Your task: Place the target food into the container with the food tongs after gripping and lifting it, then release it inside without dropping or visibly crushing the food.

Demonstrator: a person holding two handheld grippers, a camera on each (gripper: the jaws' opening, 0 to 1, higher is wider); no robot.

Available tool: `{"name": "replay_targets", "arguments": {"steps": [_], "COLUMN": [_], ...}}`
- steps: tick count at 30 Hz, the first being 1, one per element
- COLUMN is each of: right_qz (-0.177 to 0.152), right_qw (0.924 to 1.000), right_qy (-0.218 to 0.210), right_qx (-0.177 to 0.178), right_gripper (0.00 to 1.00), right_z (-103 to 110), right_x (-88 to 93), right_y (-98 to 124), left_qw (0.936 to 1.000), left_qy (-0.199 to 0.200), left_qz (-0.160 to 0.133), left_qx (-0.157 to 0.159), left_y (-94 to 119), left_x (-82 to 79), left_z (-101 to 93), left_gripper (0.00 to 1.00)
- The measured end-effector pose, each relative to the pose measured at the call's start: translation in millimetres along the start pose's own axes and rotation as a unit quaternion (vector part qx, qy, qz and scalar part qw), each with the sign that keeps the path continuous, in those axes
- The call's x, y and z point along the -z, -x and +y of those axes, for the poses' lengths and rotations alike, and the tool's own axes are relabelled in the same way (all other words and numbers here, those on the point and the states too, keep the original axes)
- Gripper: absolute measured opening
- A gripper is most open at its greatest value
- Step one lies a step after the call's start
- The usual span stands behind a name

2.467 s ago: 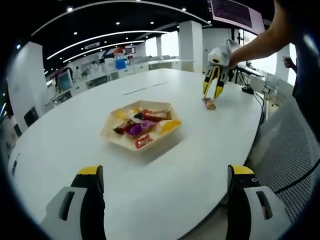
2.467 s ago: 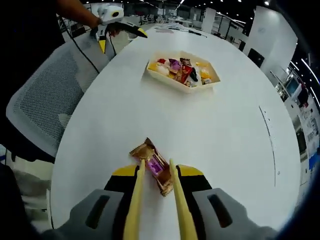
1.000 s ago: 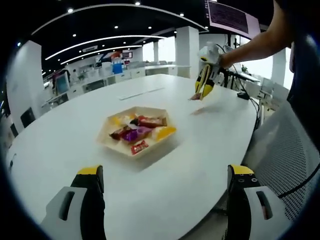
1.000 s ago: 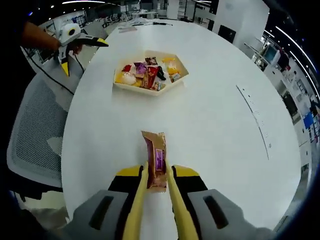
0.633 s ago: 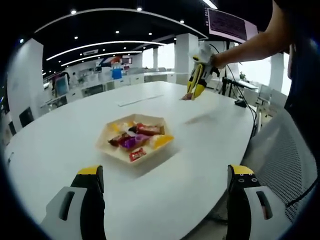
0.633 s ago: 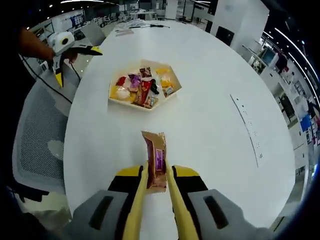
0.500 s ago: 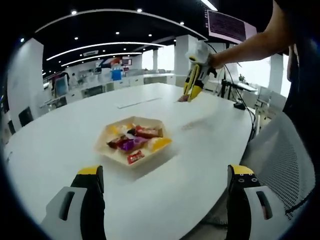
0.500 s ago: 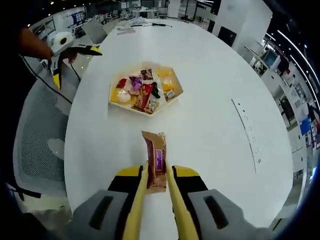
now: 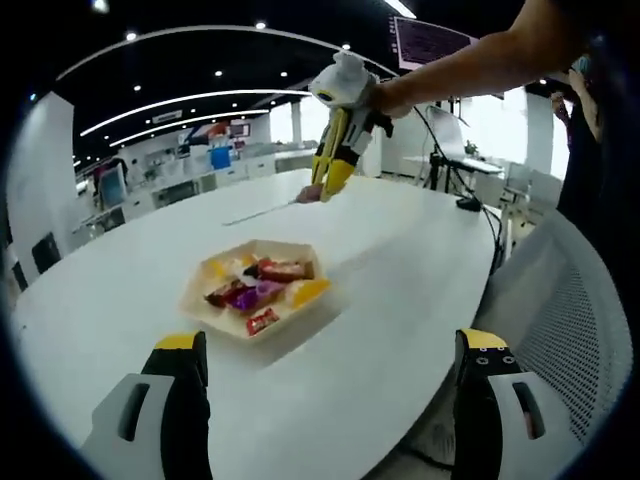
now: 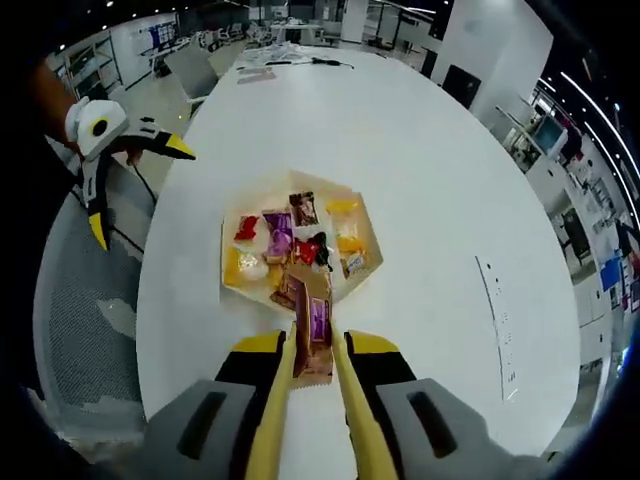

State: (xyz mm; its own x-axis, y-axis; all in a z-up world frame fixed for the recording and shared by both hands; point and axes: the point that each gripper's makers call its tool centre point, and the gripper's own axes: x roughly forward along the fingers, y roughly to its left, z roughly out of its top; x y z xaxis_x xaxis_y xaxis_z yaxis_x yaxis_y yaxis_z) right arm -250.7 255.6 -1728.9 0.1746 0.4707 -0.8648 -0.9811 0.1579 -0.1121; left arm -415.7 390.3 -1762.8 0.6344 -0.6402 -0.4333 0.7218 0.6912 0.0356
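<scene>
Right tool (image 10: 310, 345) clenched on food tongs (image 10: 268, 420), tongs pinching wrapped snack bar (image 10: 313, 325), bar lifted clear of counter (image 10: 440, 190), near edge of tray (image 10: 232, 232). Left tool (image 9: 325, 400) released, jaws wide, holding nothing, low over counter edge. Tray already crowded with wrapped snacks (image 10: 300, 245). Risk: early release drops bar on rim or counter; harder squeeze crushes wrapper; bar could slip from thin tong tips.
</scene>
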Motion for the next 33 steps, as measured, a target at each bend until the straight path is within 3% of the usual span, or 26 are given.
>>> {"name": "replay_targets", "arguments": {"steps": [10,18,25,29,30,31,33], "right_qz": [-0.017,-0.023,-0.035,-0.075,-0.087,-0.098,-0.122], "right_qw": [0.9996,0.9983,0.998,0.996,0.995,0.994,0.9914], "right_qy": [0.018,0.046,0.046,0.045,0.045,0.045,0.043], "right_qx": [-0.013,-0.026,-0.023,-0.019,-0.02,-0.017,-0.018], "right_gripper": [0.22,0.25,0.24,0.24,0.24,0.24,0.24], "right_z": [1,4,5,8,10,11,16], "right_x": [-61.1,-80.7,-84.5,-95.5,-98.3,-100.9,-106.3], "right_y": [-35,-46,-42,-27,-21,-17,-6], "left_qw": [1.0,1.0,0.9999,0.9951,0.996,0.9969,0.9963], "left_qy": [-0.001,-0.003,0.011,0.076,0.041,0.018,0.009], "left_qz": [0.004,0.001,-0.009,-0.029,-0.025,-0.028,-0.039], "left_qx": [0.001,-0.003,-0.001,0.056,0.075,0.071,0.076], "left_y": [0,1,2,4,4,3,2], "left_x": [2.3,0.5,-3.0,-14.3,-17.2,-22.4,-39.5], "left_z": [0.4,1.5,2.3,-5.2,-6.3,-1.7,6.1], "left_gripper": [1.0,1.0,1.0,1.0,1.0,1.0,0.99]}}
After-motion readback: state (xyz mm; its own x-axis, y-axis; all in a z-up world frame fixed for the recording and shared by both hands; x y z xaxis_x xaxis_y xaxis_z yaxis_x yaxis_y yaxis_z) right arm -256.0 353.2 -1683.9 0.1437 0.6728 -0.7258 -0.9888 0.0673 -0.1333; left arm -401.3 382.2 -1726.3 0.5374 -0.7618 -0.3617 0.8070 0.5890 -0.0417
